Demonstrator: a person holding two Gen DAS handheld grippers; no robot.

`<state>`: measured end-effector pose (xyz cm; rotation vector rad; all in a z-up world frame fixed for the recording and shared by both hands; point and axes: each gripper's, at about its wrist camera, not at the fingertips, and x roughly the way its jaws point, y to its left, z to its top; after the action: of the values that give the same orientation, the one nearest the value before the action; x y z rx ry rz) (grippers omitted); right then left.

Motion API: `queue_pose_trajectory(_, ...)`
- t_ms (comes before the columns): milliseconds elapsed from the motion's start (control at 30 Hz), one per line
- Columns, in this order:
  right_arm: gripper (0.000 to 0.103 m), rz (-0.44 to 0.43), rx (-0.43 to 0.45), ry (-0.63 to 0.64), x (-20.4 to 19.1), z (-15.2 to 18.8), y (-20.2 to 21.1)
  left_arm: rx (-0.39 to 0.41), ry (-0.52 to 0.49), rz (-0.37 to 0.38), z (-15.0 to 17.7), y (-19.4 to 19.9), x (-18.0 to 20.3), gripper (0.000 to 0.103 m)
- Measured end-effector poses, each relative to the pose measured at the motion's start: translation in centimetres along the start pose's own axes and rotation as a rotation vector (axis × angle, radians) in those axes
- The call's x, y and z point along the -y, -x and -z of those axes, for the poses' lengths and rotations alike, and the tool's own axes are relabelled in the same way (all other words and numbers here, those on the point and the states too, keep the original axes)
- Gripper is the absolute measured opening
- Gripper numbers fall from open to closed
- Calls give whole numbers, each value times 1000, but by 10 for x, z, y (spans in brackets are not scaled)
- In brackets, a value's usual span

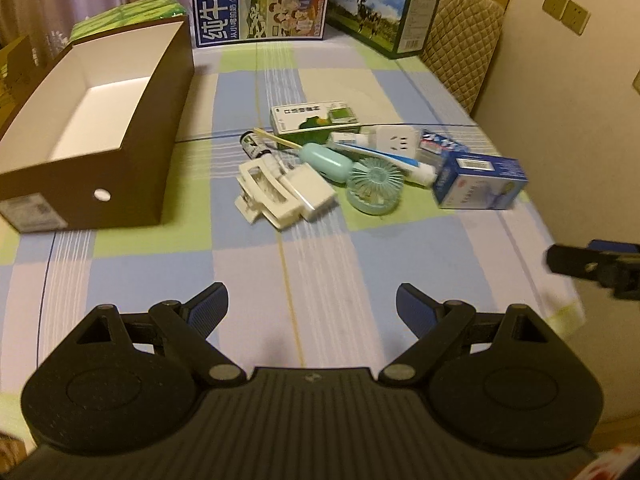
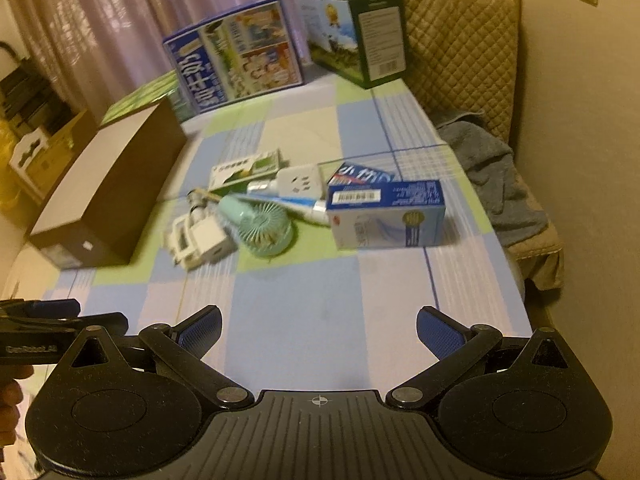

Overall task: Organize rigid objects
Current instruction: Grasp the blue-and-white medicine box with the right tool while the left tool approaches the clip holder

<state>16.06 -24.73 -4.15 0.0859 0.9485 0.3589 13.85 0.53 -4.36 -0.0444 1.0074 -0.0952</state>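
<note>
Both the left gripper and right gripper hover wide open and empty; grasping into the overlapping pile risks dislodging neighbouring items off the table.

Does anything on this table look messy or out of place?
Yes: a jumbled heap mid-table, where a mint fan, toothpaste tube, white plug and small cartons overlap, while the brown box beside them holds nothing visible.

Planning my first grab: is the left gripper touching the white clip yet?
Apart. The left wrist view shows bare tablecloth between the open left gripper and the white clip.
</note>
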Motion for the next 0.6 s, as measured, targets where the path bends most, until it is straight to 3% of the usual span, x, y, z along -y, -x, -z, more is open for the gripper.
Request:
queue_pose_trajectory(333,101,60,-10,-68,-1,-22,-23,-49,-28,-7,-27,-65,-28,86)
queue_pose_trajectory(600,101,94,-20,-92,-1,-31,-34,-37,-32,-13,-40,-102,-41,85)
